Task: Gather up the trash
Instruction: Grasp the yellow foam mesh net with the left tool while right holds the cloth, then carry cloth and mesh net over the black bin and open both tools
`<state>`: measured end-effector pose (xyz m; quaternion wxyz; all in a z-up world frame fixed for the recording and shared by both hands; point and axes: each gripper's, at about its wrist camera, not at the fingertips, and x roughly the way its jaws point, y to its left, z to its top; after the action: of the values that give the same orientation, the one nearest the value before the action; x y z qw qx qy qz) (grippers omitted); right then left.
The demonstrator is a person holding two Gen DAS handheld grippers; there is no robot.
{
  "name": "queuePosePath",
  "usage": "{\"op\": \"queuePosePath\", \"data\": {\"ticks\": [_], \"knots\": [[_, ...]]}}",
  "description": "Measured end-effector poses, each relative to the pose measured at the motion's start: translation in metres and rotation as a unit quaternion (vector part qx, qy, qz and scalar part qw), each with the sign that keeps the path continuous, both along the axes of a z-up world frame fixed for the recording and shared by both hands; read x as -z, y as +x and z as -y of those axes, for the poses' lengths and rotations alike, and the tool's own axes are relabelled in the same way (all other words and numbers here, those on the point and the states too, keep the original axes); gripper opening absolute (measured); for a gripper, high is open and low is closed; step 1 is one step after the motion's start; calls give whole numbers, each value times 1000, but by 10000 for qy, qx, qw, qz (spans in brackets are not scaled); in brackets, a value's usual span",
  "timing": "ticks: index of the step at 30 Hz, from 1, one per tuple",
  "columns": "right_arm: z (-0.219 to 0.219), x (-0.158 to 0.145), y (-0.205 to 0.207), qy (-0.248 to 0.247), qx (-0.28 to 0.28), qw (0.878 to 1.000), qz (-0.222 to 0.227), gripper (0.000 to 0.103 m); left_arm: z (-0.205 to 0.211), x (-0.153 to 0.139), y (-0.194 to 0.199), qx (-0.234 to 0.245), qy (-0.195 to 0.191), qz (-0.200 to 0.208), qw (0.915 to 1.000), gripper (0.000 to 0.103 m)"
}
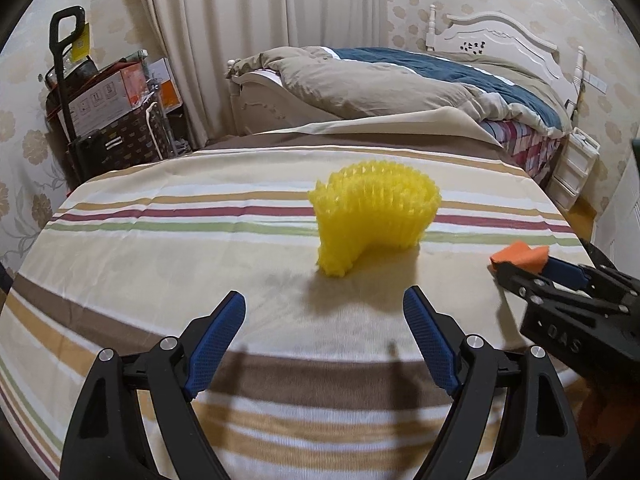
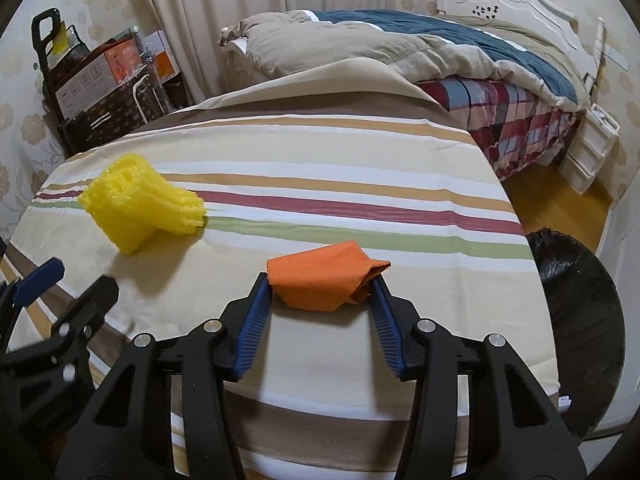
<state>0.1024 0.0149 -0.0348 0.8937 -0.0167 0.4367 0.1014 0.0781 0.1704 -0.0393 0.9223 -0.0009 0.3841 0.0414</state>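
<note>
**A:** Striped cloth (image 2: 320,168) covers the whole work surface, in bands of cream, tan, brown, maroon and green. Behind it is a bed (image 1: 420,80) with a rumpled beige and blue quilt, and a black-lined bin (image 2: 576,300) stands on the floor off the right edge of the cloth.

**B:** And the trash itself?

**A:** 2 pieces. The yellow foam net (image 1: 376,216) sits on the cloth, curled into an arch, straight ahead of the left gripper (image 1: 324,308) and apart from it. From the right wrist camera it lies to the far left, well apart from the orange paper (image 2: 324,280).

**B:** How do the jaws stand?

**A:** The left gripper's 2 blue fingers (image 1: 218,344) are spread wide with nothing between them, only bare cloth. The right gripper (image 2: 322,284) is pinching the orange paper: 1 blue pad presses its left side, the other its right, and the crumpled piece bulges forward past the tips.

**B:** Is the paper lifted?

**A:** I cannot tell; it is low over the cloth, near the front right part of the surface, closer to the bin than the net is.
</note>
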Motion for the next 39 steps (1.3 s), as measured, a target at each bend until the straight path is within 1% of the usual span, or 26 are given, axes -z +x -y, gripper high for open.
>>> {"op": "queuePosePath", "data": {"ticks": [11,19,20,21,22,24,25,26,27,30,36,39], "knots": [[2,1,9,-34,-2,10000,-3,48,-5,0,27,24,-122,-7,9999,81],[0,1,13,-98,-19,9999,-1,49,-10,-2,40,161,-387,88,9991,81],[0,1,13,-100,-20,9999,-1,49,-10,-3,40,187,-431,106,9988,77],[0,1,13,-94,-20,10000,-2,49,-10,-3,41,215,-456,105,9987,66],[0,1,13,-92,-19,10000,-2,49,-9,-2,42,250,-481,67,9985,62],[0,1,13,-99,-20,9999,0,49,-10,1,45,307,-550,-46,9980,46],[0,1,13,-102,-20,9999,-1,49,-10,1,45,340,-597,-68,9976,40],[0,1,13,-102,-19,9999,-1,49,-11,2,46,395,-680,-97,9969,31],[0,1,13,-101,-19,9999,-1,49,-11,3,46,411,-719,-118,9965,25],[0,1,13,-95,-18,10000,0,49,-12,2,46,424,-761,-104,9961,23],[0,1,13,-96,-19,10000,2,48,-7,-1,37,465,-615,-8,9970,22],[0,0,11,-85,-19,10000,8,47,-7,-3,33,442,-624,0,9971,22]]}}
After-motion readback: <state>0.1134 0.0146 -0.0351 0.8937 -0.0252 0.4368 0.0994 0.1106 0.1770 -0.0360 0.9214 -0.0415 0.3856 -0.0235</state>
